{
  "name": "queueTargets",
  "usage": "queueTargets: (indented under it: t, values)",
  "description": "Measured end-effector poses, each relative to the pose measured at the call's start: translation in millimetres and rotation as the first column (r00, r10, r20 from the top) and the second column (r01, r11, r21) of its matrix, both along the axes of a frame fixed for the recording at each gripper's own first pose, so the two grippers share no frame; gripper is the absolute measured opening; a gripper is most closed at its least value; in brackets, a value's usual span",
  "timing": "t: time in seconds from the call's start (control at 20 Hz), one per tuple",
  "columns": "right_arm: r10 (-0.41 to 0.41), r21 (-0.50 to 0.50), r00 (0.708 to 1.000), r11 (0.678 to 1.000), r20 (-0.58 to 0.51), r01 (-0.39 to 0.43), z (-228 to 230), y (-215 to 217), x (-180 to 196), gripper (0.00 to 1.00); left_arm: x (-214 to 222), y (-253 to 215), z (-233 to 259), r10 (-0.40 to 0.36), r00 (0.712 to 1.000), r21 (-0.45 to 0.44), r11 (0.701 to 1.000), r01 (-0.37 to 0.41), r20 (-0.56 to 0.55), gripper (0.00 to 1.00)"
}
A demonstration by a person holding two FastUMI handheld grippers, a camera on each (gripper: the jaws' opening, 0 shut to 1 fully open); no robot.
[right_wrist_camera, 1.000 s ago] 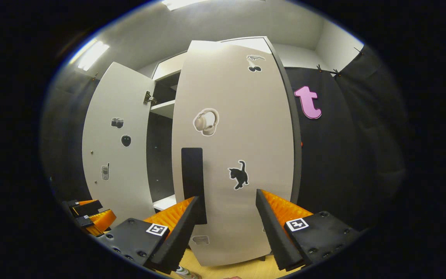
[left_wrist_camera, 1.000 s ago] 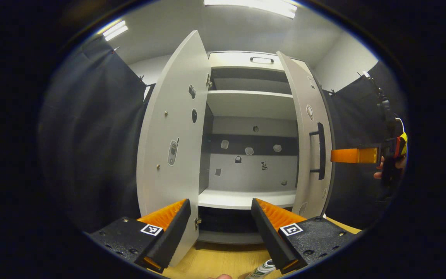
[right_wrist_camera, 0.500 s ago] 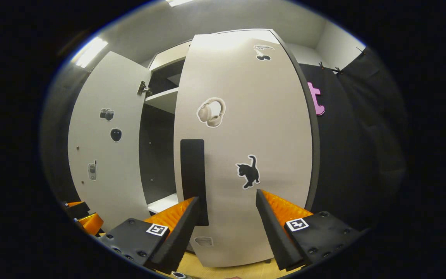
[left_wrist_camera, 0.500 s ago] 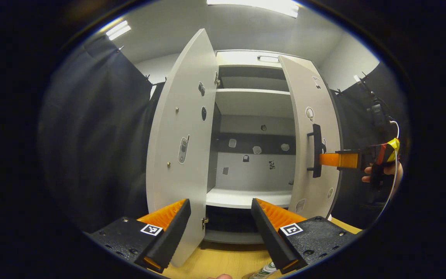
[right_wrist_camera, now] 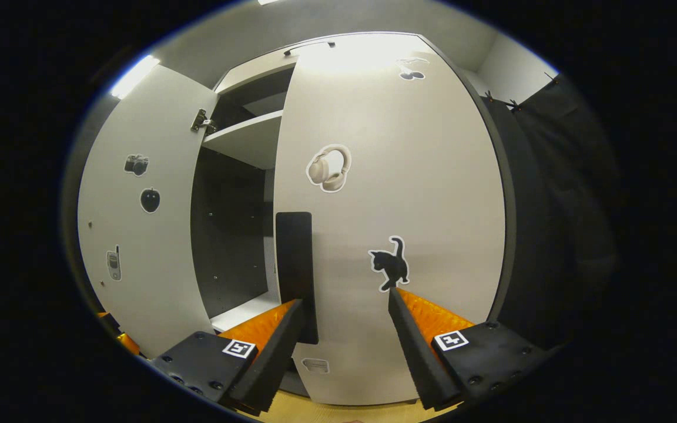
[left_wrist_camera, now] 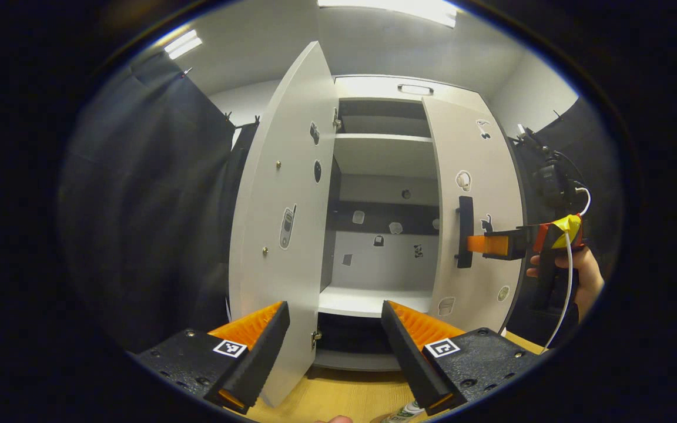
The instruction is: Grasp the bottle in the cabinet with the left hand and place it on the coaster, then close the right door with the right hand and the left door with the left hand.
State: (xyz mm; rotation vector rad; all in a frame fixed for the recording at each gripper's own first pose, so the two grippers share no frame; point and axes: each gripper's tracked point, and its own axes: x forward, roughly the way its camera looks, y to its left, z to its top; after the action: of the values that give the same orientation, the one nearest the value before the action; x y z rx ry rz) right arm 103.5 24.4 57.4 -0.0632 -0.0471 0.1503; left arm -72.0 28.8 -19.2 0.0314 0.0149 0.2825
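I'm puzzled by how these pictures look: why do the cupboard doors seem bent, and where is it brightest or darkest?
In the left gripper view, the fisheye lens bows the open white left door; ceiling strip lights blow out to white. In the right gripper view, the white right door bulges and glares near its top; the cabinet interior is in deep shadow.

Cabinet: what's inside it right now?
Bare shelves and stickers on the back wall of the cabinet; no bottle there. The right door covers its right part.
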Motion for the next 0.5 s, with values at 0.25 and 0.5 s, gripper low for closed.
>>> queueTargets:
  t: [0.25,0.5]
  values:
    - [-0.018,-0.004,1.0,1.0,-0.007,0.018,-0.6,-0.7,-0.1,0.95,-6.1,0.3,10.2,-0.014,1.0,0.0,1.0,0.014,0.009,0.92]
    - [-0.038,-0.004,0.999,0.999,0.004,0.038,2.6,-14.0,-22.8,0.95,-26.3,7.3,36.0,0.003,0.999,0.031,1.0,-0.004,0.042,0.95]
